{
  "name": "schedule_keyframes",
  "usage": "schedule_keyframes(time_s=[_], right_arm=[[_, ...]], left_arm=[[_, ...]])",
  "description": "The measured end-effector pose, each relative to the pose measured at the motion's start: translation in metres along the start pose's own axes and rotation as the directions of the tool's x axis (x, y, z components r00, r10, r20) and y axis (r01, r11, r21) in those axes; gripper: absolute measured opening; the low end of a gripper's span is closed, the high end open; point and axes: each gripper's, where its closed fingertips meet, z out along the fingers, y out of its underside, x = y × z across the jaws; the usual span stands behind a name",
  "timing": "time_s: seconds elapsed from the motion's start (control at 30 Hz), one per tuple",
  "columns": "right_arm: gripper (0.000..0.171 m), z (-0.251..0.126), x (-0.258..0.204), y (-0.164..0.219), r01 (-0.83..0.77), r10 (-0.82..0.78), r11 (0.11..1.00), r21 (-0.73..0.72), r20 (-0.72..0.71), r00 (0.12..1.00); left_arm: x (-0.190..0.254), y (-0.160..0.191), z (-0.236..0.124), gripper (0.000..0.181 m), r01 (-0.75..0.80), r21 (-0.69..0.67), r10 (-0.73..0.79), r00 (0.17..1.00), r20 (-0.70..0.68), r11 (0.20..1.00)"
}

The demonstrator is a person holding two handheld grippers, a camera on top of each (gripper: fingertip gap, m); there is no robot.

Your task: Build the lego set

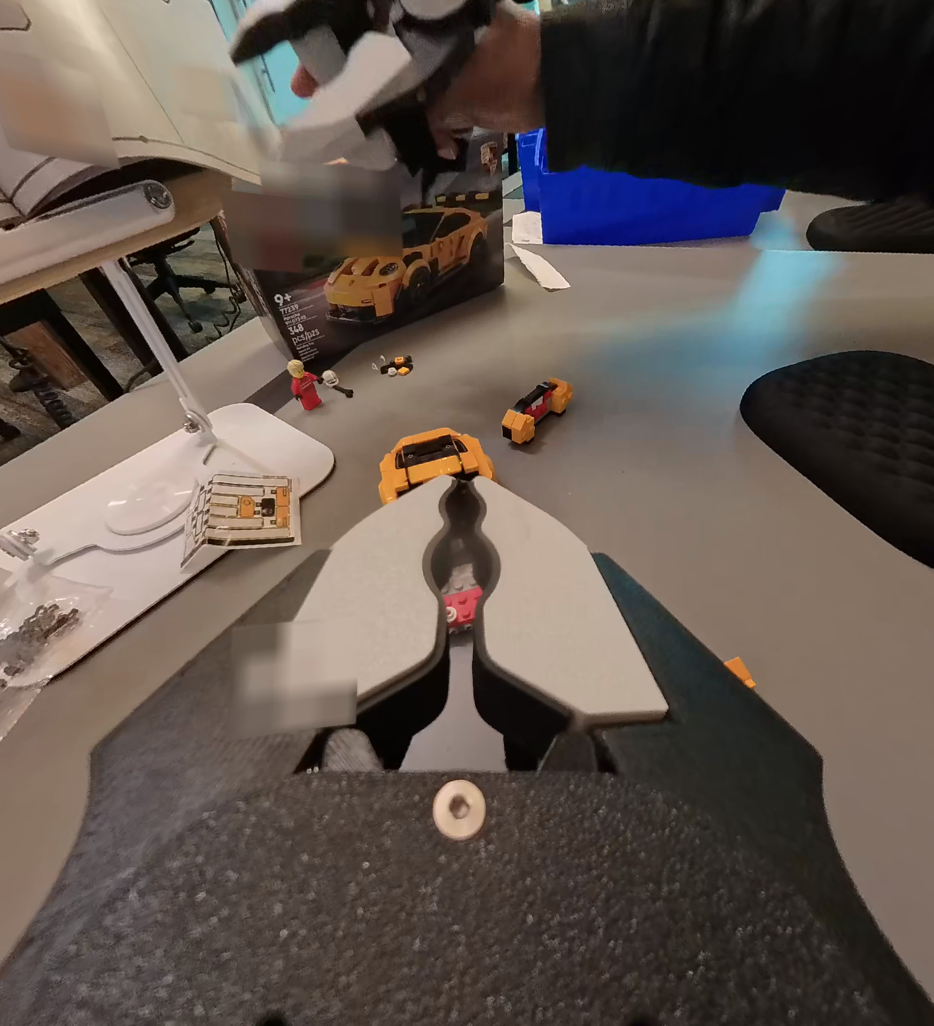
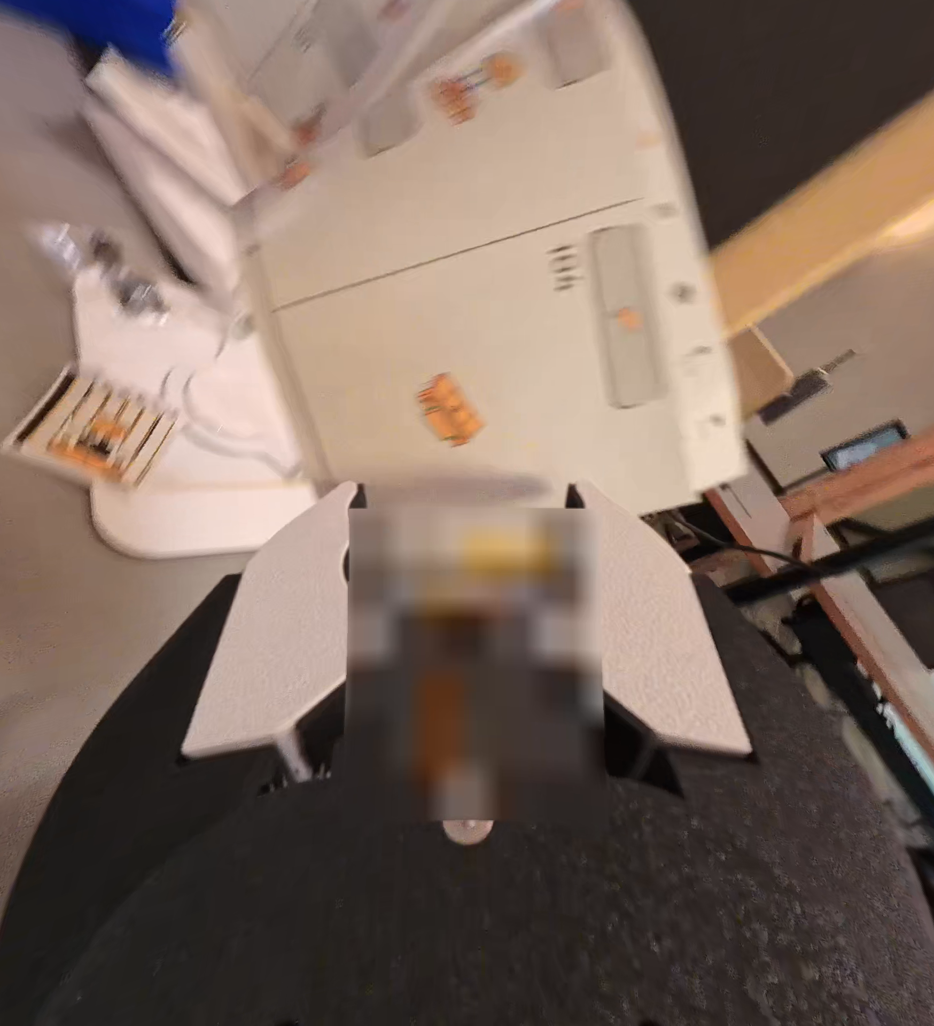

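A: Left gripper: fingers drawn together at the tips, closed over the grey table, low above it. Pinched anything? Cannot tell; red-and-grey brick cluster seen through the gap between the fingers, below them, contact unclear.

B: Noted. Position of the build?

A: Orange car body on the table just beyond the closed tips, partly hidden by them. Second orange-black-red subassembly farther right, apart from the car. Small heap of loose parts and red minifigure standing near the set box. Lone orange piece at the gripper's right edge.

B: Left side of the table?

A: White stand base with sticker sheet lying on it; clear bag of dark parts nearer. Open instruction booklet raised on the stand. Blue bin behind, black mesh pad at right.

B: Right gripper?

A: Held high, pointed at the instruction booklet page; fingers spread wide apart, open. Space between covered by a mosaic patch, contents not readable. View heavily blurred. Same gripper visible from the left wrist camera at top, held by a hand in a dark sleeve.
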Motion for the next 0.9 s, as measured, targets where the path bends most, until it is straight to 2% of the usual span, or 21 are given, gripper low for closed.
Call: schedule_keyframes(time_s=[0.1,0.23,0.47,0.57,0.67,0.7,0.9], right_arm=[[0.081,0.001,0.028,-0.013,-0.152,0.162,0.985,0.083,-0.134,0.978],[0.083,0.026,0.029,-0.011,-0.299,0.304,0.953,0.058,-0.127,0.944],[0.076,0.037,0.031,-0.013,-0.301,0.311,0.950,0.085,-0.149,0.939],[0.058,0.029,0.037,-0.016,-0.294,0.314,0.947,0.128,-0.180,0.932],[0.022,0.018,0.046,-0.020,-0.269,0.306,0.947,0.174,-0.239,0.922],[0.016,0.016,0.048,-0.020,-0.260,0.301,0.949,0.178,-0.260,0.918],[0.019,-0.005,0.048,-0.033,-0.087,0.168,0.974,0.208,-0.412,0.896]], left_arm=[[0.003,0.003,0.003,0.001,0.000,-0.011,0.000,1.000,-0.009,1.000],[0.006,0.005,0.006,0.001,-0.005,-0.026,0.005,1.000,-0.013,1.000],[0.005,0.007,0.004,0.001,0.024,-0.018,-0.025,1.000,-0.018,1.000],[0.007,0.011,0.006,0.001,0.030,-0.028,-0.031,0.999,-0.030,0.999],[0.007,0.013,0.006,0.001,0.026,-0.031,-0.027,0.999,-0.031,0.999],[0.007,0.012,0.006,0.001,0.029,-0.031,-0.030,0.999,-0.031,0.999],[0.006,0.011,0.006,0.002,0.026,-0.031,-0.026,0.999,-0.020,0.999]])
